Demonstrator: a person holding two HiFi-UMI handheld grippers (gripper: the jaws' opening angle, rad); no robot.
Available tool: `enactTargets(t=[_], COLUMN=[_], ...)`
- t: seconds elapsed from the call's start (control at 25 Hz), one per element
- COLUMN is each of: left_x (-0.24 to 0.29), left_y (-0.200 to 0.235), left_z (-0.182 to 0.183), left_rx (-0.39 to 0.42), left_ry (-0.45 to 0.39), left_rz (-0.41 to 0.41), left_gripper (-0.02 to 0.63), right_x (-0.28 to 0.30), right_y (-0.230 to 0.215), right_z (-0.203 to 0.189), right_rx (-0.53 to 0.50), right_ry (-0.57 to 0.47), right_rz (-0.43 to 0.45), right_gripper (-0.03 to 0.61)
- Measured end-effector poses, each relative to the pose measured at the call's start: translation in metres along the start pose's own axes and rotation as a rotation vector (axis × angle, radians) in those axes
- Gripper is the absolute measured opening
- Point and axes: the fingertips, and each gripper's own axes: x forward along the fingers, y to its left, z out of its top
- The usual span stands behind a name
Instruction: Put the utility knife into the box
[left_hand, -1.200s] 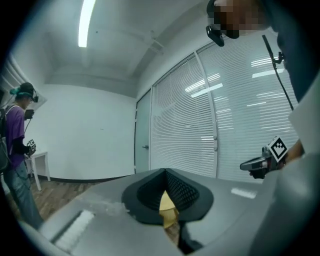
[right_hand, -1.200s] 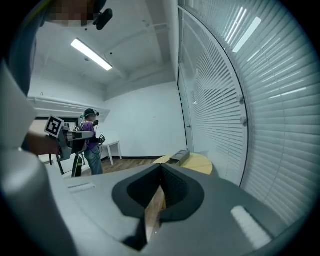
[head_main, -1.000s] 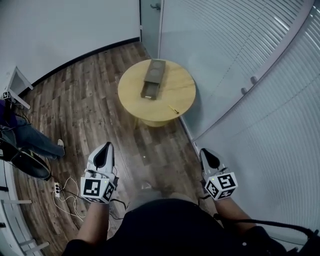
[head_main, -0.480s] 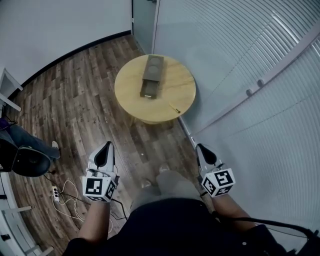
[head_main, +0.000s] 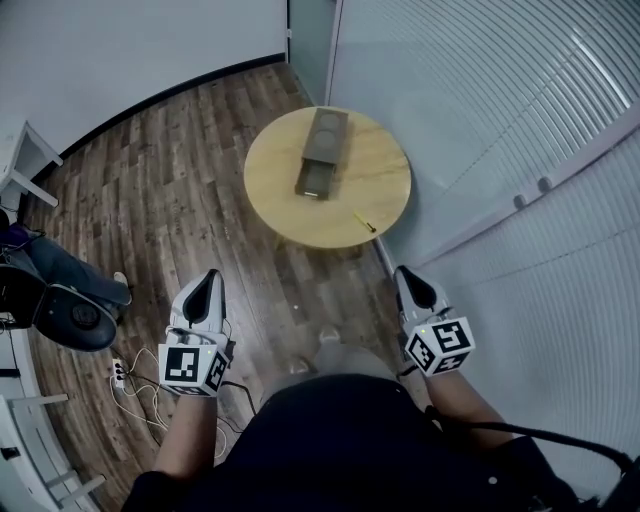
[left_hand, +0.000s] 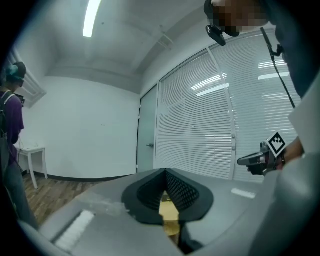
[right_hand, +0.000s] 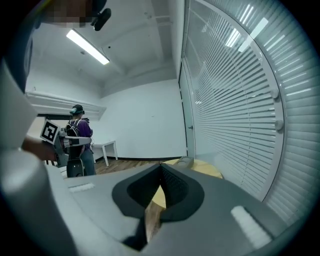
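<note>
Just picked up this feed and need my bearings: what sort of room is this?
Probably an office or small meeting room: walls of white blinds, a door in the corner, and a small round wooden table on a wood-plank floor.

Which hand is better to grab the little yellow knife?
Probably the right gripper: the utility knife lies at the round table's near-right edge, nearer to it than to the left gripper.

Pale wood bench (head_main: 375, 175), dark brown box (head_main: 322, 152) on it, utility knife (head_main: 364, 222) at the bench's edge, seemingly yellow, streaked dark-brown plank floor (head_main: 180, 170) around the bench
</note>
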Motion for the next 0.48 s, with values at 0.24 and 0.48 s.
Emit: enactTargets(t=[0.24,0.48], left_x=[0.041,0.087], left_y=[-0.017,-0.029], left_z=[0.019,0.029], left_rx=[0.048,0.084], left_ry=[-0.016,-0.017], left_rz=[-0.004,0.001], left_gripper=[0.005,0.006], right_x=[0.027,0.056], right_y=[-0.039,-0.073], right_z=[0.003,0.011], right_rx=[0.033,0.028], right_ry=[-0.010,-0.011], right_rz=[0.026,0.062], right_gripper=[0.009,0.008])
